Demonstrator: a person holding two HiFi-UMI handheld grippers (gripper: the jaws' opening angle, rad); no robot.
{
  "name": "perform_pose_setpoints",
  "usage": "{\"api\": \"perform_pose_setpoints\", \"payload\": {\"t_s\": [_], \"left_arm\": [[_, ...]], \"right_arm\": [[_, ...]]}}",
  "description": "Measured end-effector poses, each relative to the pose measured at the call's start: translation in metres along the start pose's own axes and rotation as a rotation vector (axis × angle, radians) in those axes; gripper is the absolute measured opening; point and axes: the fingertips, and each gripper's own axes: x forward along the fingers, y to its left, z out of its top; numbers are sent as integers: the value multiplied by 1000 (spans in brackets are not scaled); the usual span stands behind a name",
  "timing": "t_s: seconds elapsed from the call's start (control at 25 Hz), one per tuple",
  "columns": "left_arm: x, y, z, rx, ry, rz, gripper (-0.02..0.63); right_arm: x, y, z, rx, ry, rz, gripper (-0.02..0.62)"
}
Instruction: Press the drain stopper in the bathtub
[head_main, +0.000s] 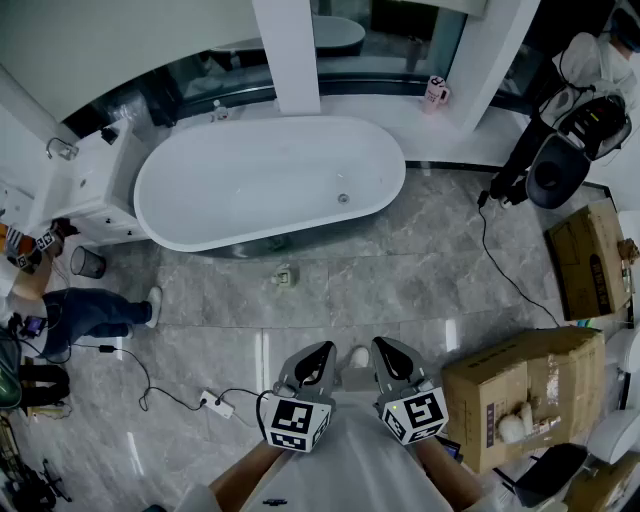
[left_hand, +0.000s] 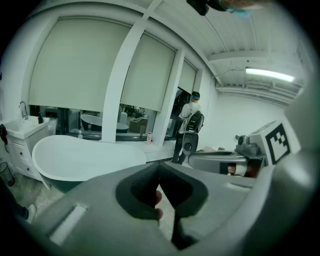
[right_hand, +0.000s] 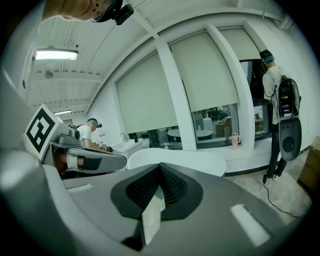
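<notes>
The white oval bathtub (head_main: 250, 205) stands across the marble floor, well ahead of me. Its small round drain stopper (head_main: 343, 198) sits on the tub bottom toward the right end. My left gripper (head_main: 322, 350) and right gripper (head_main: 382, 346) are held side by side close to my body, far short of the tub, both shut and holding nothing. In the left gripper view the bathtub (left_hand: 75, 157) shows beyond the closed left gripper (left_hand: 159, 166). The right gripper view shows the bathtub (right_hand: 185, 157) past the closed right gripper (right_hand: 160, 165). The stopper is not seen in either gripper view.
Cardboard boxes (head_main: 520, 395) stand at my right, another box (head_main: 585, 255) behind them. A power strip (head_main: 215, 403) with its cable lies on the floor at left. A person (head_main: 80, 310) crouches by the vanity (head_main: 85, 175); another person (head_main: 575, 120) stands at the far right.
</notes>
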Motion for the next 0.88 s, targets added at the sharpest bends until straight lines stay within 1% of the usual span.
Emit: {"api": "perform_pose_setpoints", "payload": {"t_s": [0.4, 0.56, 0.68, 0.8, 0.88], "left_arm": [[44, -32, 14, 7, -8, 31, -2], [64, -34, 19, -50, -1, 45, -2], [78, -33, 25, -57, 13, 52, -2], [96, -34, 29, -51, 33, 33, -2], [111, -28, 30, -68, 44, 16, -2]], "right_arm": [[-7, -39, 10, -5, -16, 66, -9], [-2, -69, 16, 55, -51, 57, -9], [0, -85, 28, 89, -74, 68, -8], [12, -100, 30, 100, -54, 53, -8], [24, -111, 30, 111, -43, 47, -8]]}}
